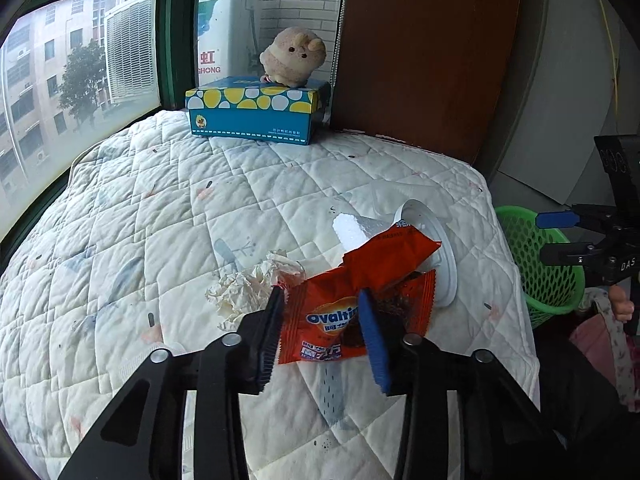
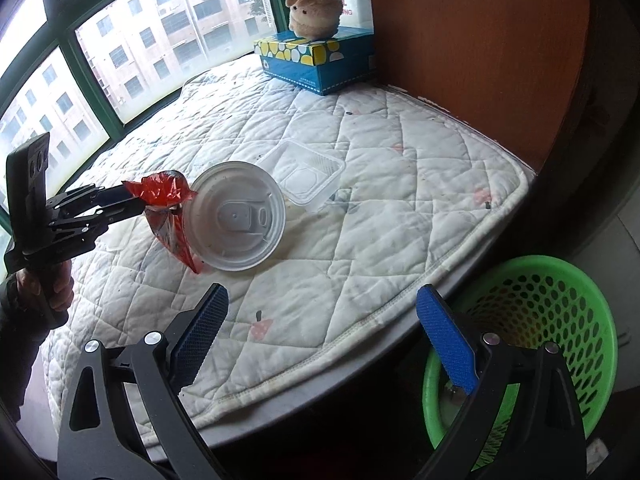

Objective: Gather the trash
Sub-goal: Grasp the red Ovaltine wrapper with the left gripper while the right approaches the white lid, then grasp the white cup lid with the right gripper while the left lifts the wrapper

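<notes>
Quilted pad (image 2: 400, 184) by window: cup lid (image 2: 236, 216), clear tray (image 2: 308, 176) near centre. L gripper (image 1: 320, 320) jaws pinching orange wrapper (image 1: 348, 304); crumpled tissue (image 1: 248, 288) beside it. R gripper (image 2: 320, 340) jaws spread wide at front edge, above green basket (image 2: 560, 320).

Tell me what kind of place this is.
Probably a bedroom window nook in an apartment: a quilted pad lies under a green-framed window facing apartment blocks, with a plush toy sitting on a tissue box.
</notes>
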{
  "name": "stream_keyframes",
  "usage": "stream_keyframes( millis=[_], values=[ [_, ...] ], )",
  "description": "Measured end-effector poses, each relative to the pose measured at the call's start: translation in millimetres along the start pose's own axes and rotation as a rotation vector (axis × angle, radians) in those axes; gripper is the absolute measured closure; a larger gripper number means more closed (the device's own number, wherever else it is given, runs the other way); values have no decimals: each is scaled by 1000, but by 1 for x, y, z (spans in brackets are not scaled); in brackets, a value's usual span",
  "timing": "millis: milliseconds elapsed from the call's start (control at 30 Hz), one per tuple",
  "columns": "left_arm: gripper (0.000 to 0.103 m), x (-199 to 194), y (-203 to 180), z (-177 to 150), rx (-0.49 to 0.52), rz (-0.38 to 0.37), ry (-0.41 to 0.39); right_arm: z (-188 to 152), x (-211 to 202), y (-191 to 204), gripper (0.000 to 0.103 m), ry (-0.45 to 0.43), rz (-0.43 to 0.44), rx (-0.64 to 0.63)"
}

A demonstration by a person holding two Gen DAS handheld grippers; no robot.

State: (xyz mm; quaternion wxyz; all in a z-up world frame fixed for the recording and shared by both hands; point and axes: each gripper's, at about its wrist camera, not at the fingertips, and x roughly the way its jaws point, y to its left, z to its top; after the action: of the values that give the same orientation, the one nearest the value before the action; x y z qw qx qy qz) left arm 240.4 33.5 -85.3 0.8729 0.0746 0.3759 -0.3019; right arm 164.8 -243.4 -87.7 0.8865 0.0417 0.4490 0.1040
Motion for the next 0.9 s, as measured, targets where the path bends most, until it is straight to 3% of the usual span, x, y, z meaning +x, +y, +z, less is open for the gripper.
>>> stream_keyframes(
  millis=[100,200,467,900],
  values=[
    [91,-7,0,-4,-10,14,1,3,11,10,9,12,16,-24],
    [98,-18,-2,-10,-25,28,-9,5,23,21,9,24,32,-51],
    [101,-55,2,-23,-73,83,-54,11,54,47,9,53,69,-106],
    [102,-106,12,-31,-131,128,-135,31,98,73,5,89,28,-170]
  ],
)
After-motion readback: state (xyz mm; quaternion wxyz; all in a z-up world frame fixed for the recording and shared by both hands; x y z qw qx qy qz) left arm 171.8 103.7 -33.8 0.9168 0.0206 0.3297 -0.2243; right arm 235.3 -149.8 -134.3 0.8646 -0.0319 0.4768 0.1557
